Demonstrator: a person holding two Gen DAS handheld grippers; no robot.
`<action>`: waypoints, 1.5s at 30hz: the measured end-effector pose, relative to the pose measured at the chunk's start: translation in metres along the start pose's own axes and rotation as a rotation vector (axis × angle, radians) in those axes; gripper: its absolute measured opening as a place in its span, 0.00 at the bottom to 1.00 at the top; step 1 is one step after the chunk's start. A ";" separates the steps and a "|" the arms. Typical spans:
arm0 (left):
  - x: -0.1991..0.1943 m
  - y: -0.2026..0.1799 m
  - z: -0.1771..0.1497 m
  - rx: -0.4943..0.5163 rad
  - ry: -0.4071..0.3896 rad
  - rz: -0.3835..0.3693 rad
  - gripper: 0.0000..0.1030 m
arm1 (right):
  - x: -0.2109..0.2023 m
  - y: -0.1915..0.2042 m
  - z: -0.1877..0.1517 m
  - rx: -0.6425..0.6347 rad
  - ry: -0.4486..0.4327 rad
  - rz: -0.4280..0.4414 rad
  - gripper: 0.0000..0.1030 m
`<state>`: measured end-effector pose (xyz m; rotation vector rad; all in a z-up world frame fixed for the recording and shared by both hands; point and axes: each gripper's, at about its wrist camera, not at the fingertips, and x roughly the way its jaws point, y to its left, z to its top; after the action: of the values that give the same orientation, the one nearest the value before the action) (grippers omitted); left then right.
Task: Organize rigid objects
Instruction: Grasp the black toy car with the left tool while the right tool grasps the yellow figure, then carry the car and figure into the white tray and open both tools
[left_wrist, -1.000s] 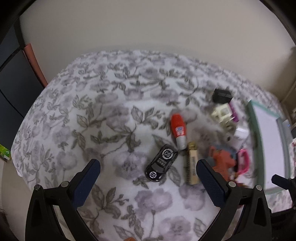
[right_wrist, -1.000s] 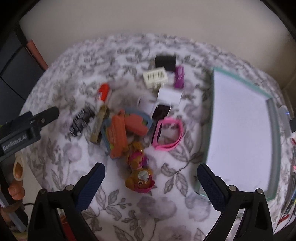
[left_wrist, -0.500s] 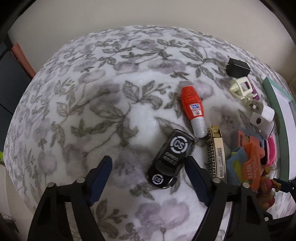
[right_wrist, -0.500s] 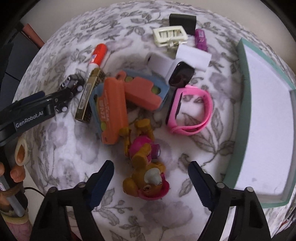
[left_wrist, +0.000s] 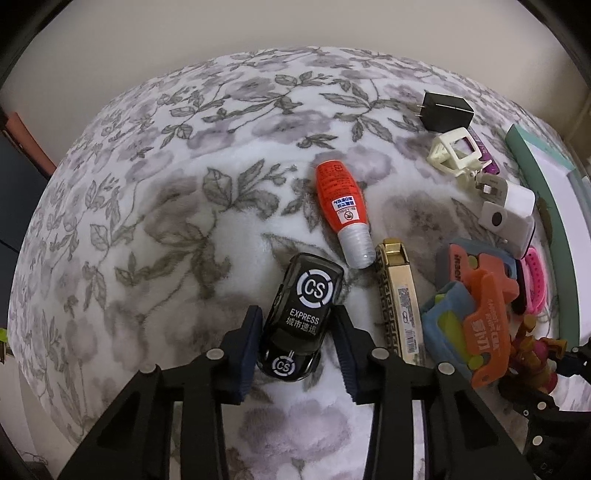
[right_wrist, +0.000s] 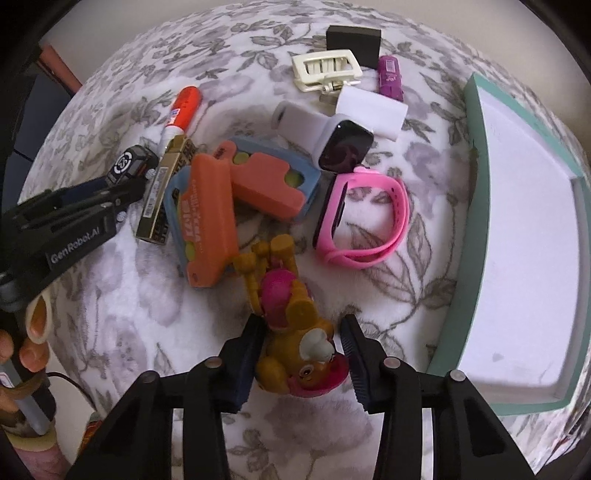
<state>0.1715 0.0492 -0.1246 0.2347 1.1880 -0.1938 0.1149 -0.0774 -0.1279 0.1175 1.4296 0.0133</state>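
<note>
A black toy car (left_wrist: 301, 314) marked "CS EXPRESS" lies on the floral blanket; my left gripper (left_wrist: 297, 332) has its pads on both sides of it, touching or nearly so. It also shows in the right wrist view (right_wrist: 127, 164). A brown and pink toy pup (right_wrist: 295, 332) lies on its back between the jaws of my right gripper (right_wrist: 301, 345); a small gap shows on the right side. A teal open box (right_wrist: 476, 206) with a white inside lies at the right.
Loose items lie between the grippers: an orange glue bottle (left_wrist: 343, 214), a gold harmonica (left_wrist: 399, 302), orange and blue puzzle pieces (right_wrist: 229, 195), a pink watch band (right_wrist: 365, 218), a white smartwatch (right_wrist: 332, 136), a cream hair clip (right_wrist: 325, 68), a black charger (right_wrist: 354, 38), a purple tube (right_wrist: 389, 75).
Both grippers moved down and forward and narrowed their jaws: the left around the toy car, the right around the toy pup. The objects have not moved.
</note>
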 end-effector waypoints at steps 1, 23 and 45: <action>-0.001 0.001 0.000 -0.010 0.006 0.000 0.38 | 0.000 -0.001 0.001 0.002 0.003 0.005 0.44; -0.081 -0.013 0.020 -0.067 -0.035 0.063 0.37 | -0.048 -0.057 0.001 0.158 -0.038 0.276 0.44; -0.156 -0.150 0.120 -0.122 -0.179 -0.115 0.37 | -0.159 -0.200 0.046 0.437 -0.457 0.194 0.44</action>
<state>0.1819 -0.1243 0.0513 0.0405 1.0322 -0.2373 0.1253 -0.2921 0.0176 0.5832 0.9412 -0.1581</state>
